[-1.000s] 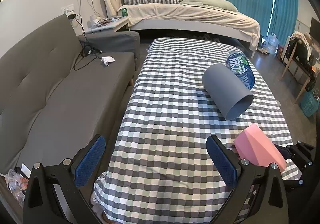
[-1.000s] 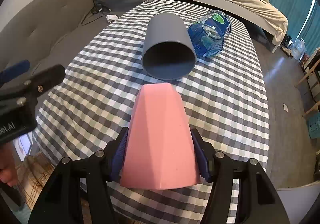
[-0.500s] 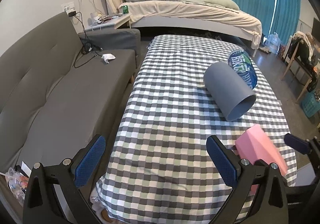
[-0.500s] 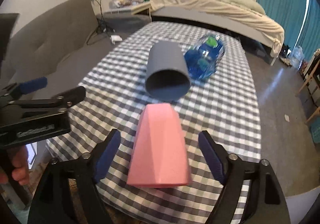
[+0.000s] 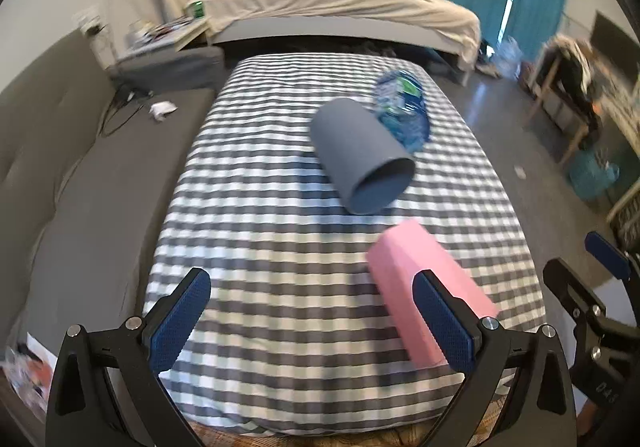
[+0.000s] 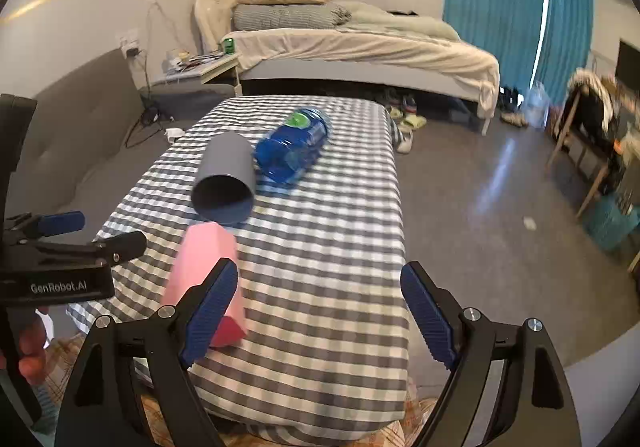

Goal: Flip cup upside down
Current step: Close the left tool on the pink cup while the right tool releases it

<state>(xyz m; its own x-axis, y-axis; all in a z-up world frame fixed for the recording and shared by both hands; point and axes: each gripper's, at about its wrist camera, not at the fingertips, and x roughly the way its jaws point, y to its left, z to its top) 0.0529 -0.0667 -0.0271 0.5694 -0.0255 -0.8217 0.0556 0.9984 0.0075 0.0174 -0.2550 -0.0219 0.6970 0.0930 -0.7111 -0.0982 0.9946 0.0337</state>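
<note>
Pink cup (image 6: 204,267) lies on its side near the grey cup (image 6: 226,179), flip undone; both grippers' fingers (image 6: 210,301) spread apart, empty

my left black plastic gripper (image 5: 308,321) has blue bumpy pads (image 5: 181,321), silver screws and white "genrobot.ai" letters.
</note>
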